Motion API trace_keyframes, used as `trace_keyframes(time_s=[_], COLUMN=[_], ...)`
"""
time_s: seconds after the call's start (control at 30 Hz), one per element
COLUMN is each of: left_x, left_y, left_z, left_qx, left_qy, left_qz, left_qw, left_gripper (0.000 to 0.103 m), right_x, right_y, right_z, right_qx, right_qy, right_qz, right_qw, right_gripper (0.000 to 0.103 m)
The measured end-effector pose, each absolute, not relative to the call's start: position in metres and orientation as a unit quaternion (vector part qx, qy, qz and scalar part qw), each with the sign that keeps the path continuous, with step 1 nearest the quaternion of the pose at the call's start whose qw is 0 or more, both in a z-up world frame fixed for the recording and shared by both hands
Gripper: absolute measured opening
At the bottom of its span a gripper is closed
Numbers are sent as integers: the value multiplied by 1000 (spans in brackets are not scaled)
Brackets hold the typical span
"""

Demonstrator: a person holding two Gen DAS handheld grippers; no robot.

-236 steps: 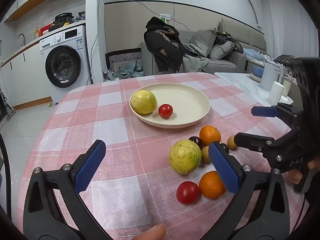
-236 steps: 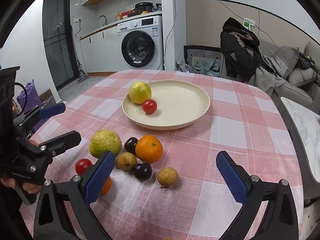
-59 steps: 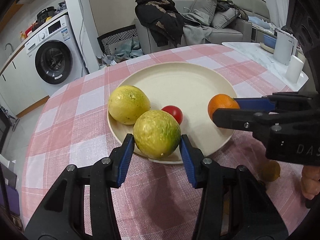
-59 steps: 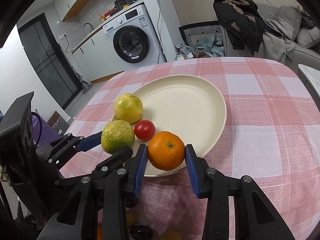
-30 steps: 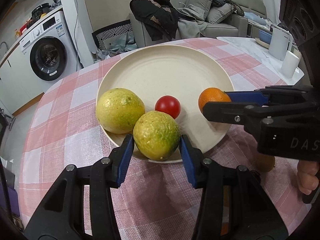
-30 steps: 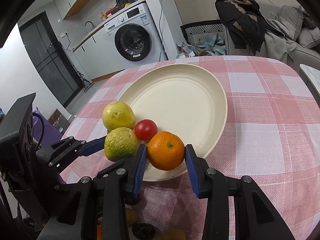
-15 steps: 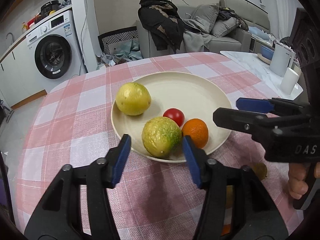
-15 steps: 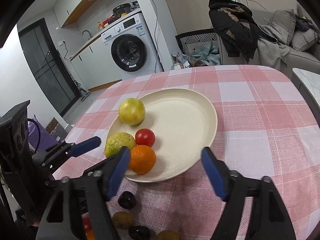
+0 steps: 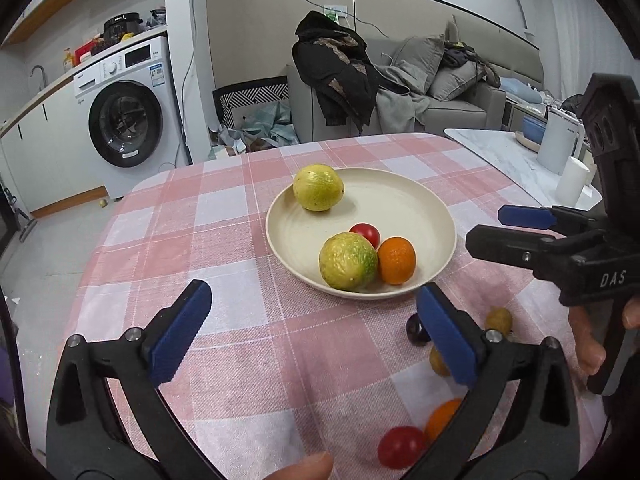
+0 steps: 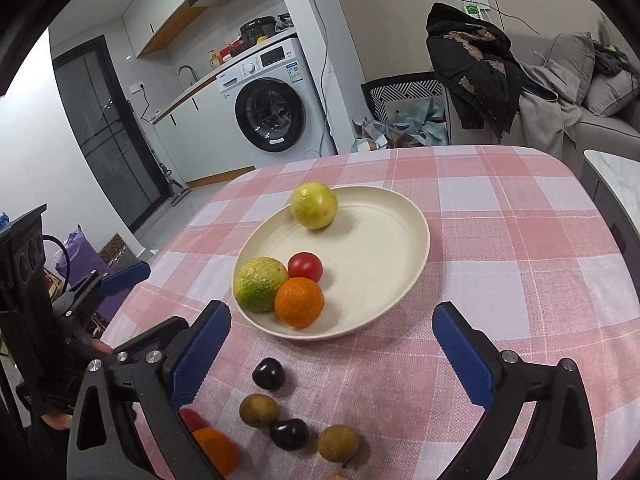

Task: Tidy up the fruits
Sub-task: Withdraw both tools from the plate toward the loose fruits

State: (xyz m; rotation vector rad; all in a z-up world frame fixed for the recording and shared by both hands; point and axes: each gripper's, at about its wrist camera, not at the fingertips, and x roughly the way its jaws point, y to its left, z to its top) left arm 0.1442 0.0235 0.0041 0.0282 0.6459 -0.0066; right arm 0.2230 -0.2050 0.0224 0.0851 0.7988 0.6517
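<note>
A cream plate on the pink checked table holds a yellow fruit, a yellow-green fruit, a red tomato and an orange. My left gripper is open and empty, pulled back in front of the plate. My right gripper is open and empty, also short of the plate. Loose fruit lies near me: a dark plum, brownish fruits, another orange and a tomato.
The table's far edge drops toward a washing machine and a sofa. A marble side table with white containers stands at the right. The right gripper shows in the left wrist view.
Both grippers let go of their fruit on the plate, opened wide and pulled back. The yellow-green fruit and the orange now rest in the plate beside the tomato.
</note>
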Motion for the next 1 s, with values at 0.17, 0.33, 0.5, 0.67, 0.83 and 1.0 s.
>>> trace_keyframes(time_s=[0.17,0.33,0.5,0.67,0.83,1.0], left_x=[121,98,81,71,57,53], left_y=[23,19,17,18,19,19], left_z=[13,15,15,12,7,-1], left_qx=[18,11,15,10,5,8], left_qy=[305,301,298,304,305,315], left_qz=[-1,-8,-8,-9,-11,-12], left_qw=[952,953,954,952,952,949], left_gripper=[102,102,102,102,102,102], right_x=[212,200,191,179,164,160], right_y=[-212,-221,-227,-225,-224,-219], right_z=[28,30,28,22,22,18], right_qx=[42,43,31,6,-14,-31], right_qy=[376,378,377,380,369,369], right_qz=[315,313,309,307,313,319], right_qw=[870,870,873,873,875,872], right_gripper=[103,103,103,103,103,103])
